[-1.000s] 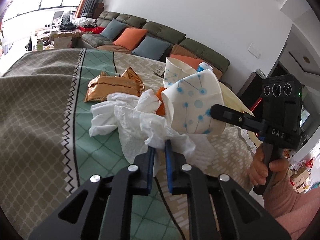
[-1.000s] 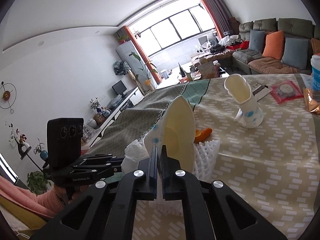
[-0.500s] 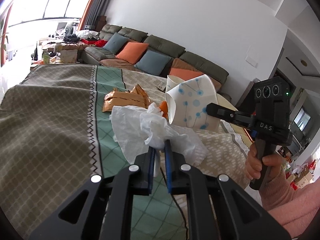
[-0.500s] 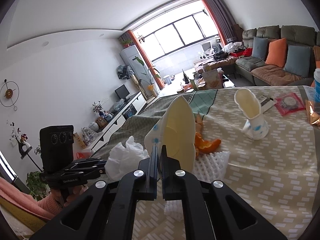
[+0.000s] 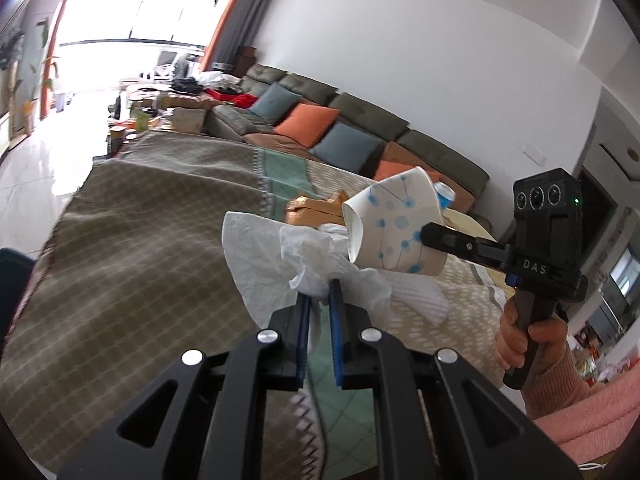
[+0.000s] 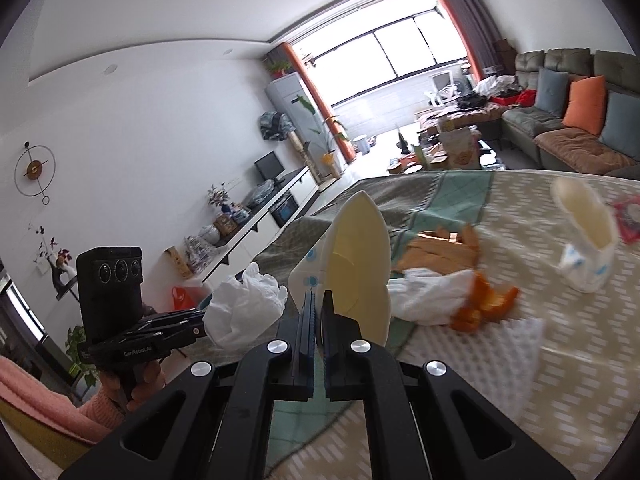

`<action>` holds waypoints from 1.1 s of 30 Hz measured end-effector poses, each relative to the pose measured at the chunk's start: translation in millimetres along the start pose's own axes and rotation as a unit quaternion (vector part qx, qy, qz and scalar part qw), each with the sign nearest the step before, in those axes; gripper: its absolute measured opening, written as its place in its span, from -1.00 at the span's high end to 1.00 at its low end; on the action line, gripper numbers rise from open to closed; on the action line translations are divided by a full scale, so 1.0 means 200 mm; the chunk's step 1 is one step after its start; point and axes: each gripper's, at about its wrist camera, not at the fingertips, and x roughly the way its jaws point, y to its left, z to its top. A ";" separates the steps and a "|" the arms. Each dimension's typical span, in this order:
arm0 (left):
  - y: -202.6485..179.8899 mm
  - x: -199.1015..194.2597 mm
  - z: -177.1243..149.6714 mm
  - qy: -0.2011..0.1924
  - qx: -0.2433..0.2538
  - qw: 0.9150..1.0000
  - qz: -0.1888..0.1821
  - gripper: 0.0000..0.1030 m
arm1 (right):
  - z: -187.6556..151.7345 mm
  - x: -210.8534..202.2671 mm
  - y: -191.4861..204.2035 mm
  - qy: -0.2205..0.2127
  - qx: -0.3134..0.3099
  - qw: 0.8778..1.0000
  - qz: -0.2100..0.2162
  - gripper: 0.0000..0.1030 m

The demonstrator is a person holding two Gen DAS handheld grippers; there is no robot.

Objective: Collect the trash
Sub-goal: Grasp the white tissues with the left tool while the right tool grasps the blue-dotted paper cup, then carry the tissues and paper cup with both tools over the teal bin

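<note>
My left gripper (image 5: 319,288) is shut on a crumpled white tissue (image 5: 320,256), held above the patterned tablecloth (image 5: 140,264). The same tissue (image 6: 244,308) shows at the left gripper's tip in the right wrist view. My right gripper (image 6: 318,296) is shut on the rim of a flattened paper cup (image 6: 360,264), white with blue dots outside and cream inside. In the left wrist view that cup (image 5: 396,228) hangs just right of the tissue, pinched by the right gripper (image 5: 430,236).
On the table lie a gold wrapper (image 6: 444,248), more white tissue (image 6: 428,296) with orange peel (image 6: 484,300), a white foam net (image 6: 480,340), a second crushed paper cup (image 6: 588,248) and a red packet (image 6: 632,216). A sofa (image 5: 340,124) stands behind.
Both grippers have lifted and drawn back from the table with the tissue and the cup. The tissue has come off the cloth and the views have swung left.
</note>
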 end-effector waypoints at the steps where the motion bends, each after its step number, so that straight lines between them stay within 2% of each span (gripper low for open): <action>1: 0.02 -0.02 0.00 -0.003 -0.004 1.000 0.006 0.79 | 0.01 0.03 0.02 0.005 -0.005 1.000 0.006 0.93; 11: 0.21 -0.25 -0.02 -0.034 -0.040 0.997 0.060 0.79 | 0.05 0.30 0.17 0.045 -0.026 0.997 0.051 0.93; 20: 0.35 -0.44 -0.04 -0.059 -0.067 0.990 0.105 0.79 | 0.07 0.51 0.36 0.077 -0.050 0.992 0.084 0.93; 33: 0.59 -0.67 -0.07 -0.078 -0.104 0.974 0.188 0.79 | 0.12 0.83 0.58 0.117 -0.086 0.983 0.114 0.93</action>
